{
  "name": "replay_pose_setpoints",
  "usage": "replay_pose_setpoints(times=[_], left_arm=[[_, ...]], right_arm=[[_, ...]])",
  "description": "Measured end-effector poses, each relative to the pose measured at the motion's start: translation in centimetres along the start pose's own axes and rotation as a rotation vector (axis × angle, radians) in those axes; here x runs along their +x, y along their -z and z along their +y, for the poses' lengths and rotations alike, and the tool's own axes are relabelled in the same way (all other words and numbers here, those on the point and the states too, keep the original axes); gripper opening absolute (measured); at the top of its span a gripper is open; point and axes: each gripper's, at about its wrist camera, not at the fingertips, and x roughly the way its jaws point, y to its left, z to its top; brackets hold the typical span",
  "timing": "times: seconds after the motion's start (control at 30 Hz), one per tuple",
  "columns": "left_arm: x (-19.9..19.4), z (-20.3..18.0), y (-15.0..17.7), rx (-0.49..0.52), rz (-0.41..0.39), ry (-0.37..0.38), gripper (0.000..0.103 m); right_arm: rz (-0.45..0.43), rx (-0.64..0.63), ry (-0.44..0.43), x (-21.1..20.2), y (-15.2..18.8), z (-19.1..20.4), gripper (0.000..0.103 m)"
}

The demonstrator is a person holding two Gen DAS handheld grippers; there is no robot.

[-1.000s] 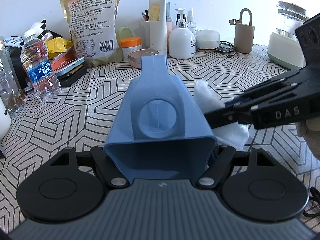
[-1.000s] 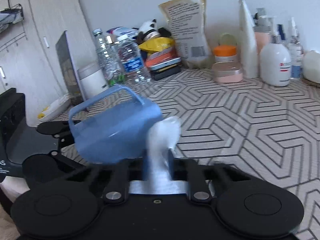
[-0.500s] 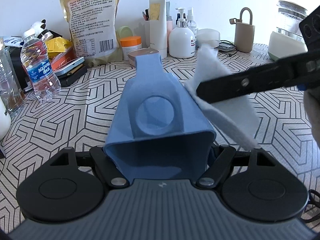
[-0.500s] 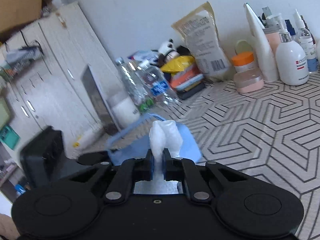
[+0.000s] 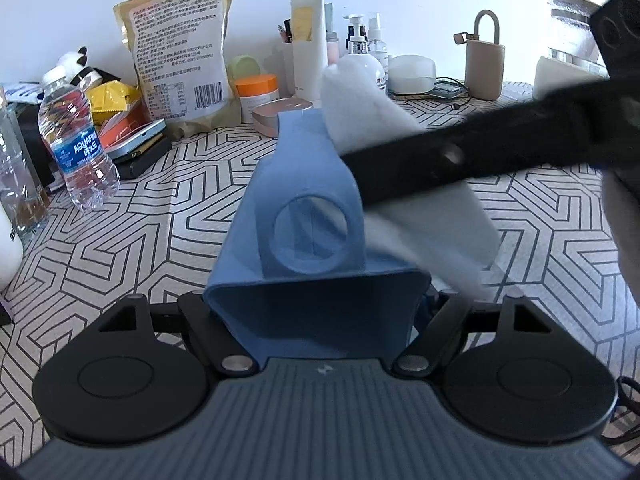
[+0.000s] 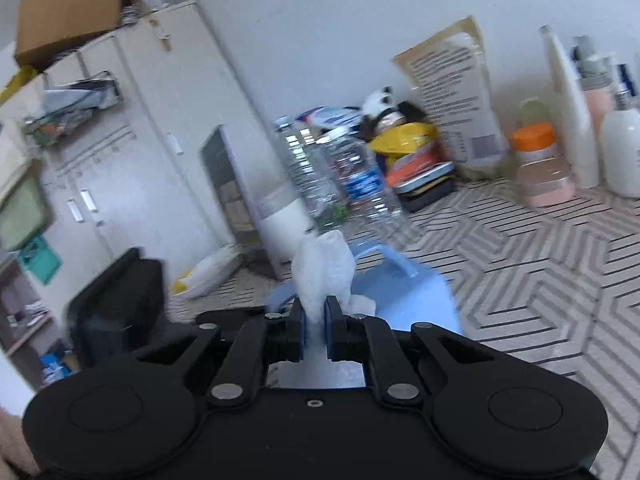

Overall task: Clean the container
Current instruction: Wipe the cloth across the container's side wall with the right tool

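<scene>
Clearly, one blue container (image 5: 308,216) with a round window and a handle is clamped on its side by the left gripper (image 5: 320,320), above the patterned table (image 5: 160,216). One white wipe (image 6: 324,272) is pinched by the right gripper (image 6: 315,320). Compared with a second ago, the wipe has been raised from the container's flank to its top.
</scene>
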Motion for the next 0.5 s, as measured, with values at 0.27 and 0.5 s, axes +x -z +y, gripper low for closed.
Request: replay_pose_setpoints(times=[0.27, 0.5], left_arm=[[-0.2, -0.2, 0.0, 0.0, 0.0, -0.001, 0.077], [-0.5, -0.5, 0.2, -0.004, 0.001, 0.0, 0.077]], right_arm=[[0.002, -0.119, 0.051, 0.3, -0.1, 0.7, 0.012], [0.014, -0.098, -0.041, 0.6, 0.0, 0.5, 0.011]])
